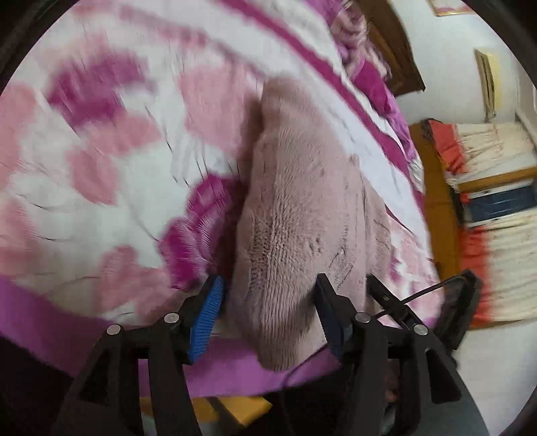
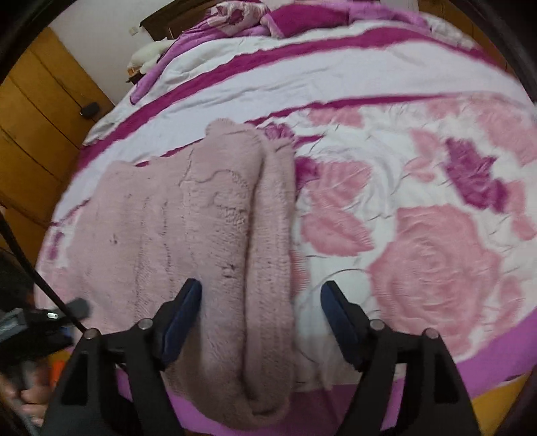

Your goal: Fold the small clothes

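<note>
Left claw [image 1: 268, 315]: my jaws stand apart around the near end of the fuzzy dusty-pink knitted sweater [image 1: 295, 208]; the blue ribbed pad [image 1: 206, 322] sits just beside the knit, and I see no pinch.
Right claw [image 2: 260, 318]: spread wide, the folded edge of the sweater [image 2: 201, 214] between the fingers but clear of both, so nothing is held.
Sweater's place: lying on the white bed cover printed with pink and magenta roses [image 2: 419, 234], near end at the bed's purple border [image 2: 503, 355], one side doubled over in a thick roll.
Risk, as I judge it: that roll looks loose and may spring open; the near end hangs at the edge and could slide off.
Snag risk: the black cable [image 1: 419, 295] runs close to the knit.
Pose: both claws tip steeply down, side by side.
Beyond: wooden headboard [image 2: 161, 20], too blurred to detail.
</note>
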Demonstrator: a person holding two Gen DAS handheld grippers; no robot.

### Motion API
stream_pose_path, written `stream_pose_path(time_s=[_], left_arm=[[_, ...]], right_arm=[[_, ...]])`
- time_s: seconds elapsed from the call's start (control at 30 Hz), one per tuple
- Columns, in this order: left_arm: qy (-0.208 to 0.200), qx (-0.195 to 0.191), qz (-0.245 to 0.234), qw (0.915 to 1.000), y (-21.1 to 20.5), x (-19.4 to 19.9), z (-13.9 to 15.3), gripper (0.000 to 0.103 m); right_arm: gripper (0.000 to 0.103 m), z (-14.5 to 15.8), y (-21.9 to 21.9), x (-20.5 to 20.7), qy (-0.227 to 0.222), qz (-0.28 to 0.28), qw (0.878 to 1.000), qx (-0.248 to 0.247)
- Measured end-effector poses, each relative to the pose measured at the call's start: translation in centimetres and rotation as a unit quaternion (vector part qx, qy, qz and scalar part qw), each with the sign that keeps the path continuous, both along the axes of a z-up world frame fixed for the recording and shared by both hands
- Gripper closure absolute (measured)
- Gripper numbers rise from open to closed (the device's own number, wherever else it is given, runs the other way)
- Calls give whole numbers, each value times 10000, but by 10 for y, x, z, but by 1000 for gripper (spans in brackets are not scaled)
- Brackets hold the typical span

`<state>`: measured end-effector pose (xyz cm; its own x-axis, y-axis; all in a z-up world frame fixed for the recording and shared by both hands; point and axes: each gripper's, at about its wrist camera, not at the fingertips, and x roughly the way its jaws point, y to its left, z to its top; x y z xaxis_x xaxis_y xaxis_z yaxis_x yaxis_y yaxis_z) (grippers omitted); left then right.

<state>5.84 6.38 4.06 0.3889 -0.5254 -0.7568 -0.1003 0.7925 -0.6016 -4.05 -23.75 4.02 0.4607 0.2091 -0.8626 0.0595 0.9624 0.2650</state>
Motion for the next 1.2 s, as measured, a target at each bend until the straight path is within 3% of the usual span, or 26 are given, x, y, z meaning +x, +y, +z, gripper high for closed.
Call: stream_pose_path(time_s=[0.07, 0.1, 0.17, 0.2, 0.27, 0.33, 0.5, 0.57, 0.8, 1.0, 1.2], left_arm=[[-573, 923, 18, 9941, -10, -17, 24, 71], [-833, 1427, 1, 9863, -17, -25, 34, 71], [-1246, 2418, 42, 9623, -34, -41, 53, 71], [-1411, 2751, 111, 9510, -40, -49, 59, 71], [-1644, 3012, 135, 9392, -47, -59, 67, 71], [-1764, 3008, 84, 9372, -53, -66, 71, 71], [-1431, 2714, -70, 9517, -56, -68, 62, 70], [-1377, 2664, -78, 9540, -62, -67, 59, 70], [-1115, 2841, -118, 9522, -67, -74, 39, 70], [-1201, 2928, -243, 9483, -73, -84, 34, 70], [-1238, 2859, -259, 9499, -72, -88, 32, 70]], right_arm=[[25, 6, 4, -7, -70, -4, 9993, -364], [25, 10, 7, -12, -107, -6, 9986, -521], [25, 17, 12, -19, -197, -5, 9965, -818], [25, 22, 14, -25, -285, -29, 9949, -967], [25, 28, 18, -32, -411, -27, 9930, -1110], [25, 36, 21, -41, -576, -17, 9909, -1218], [25, 50, 25, -66, -749, 46, 9894, -1240], [25, 50, 26, -74, -728, 46, 9908, -1142], [25, 36, 38, -92, -602, 170, 9915, -1140], [25, 33, 41, -97, -577, 182, 9917, -1130], [25, 37, 43, -109, -641, 178, 9903, -1224]])
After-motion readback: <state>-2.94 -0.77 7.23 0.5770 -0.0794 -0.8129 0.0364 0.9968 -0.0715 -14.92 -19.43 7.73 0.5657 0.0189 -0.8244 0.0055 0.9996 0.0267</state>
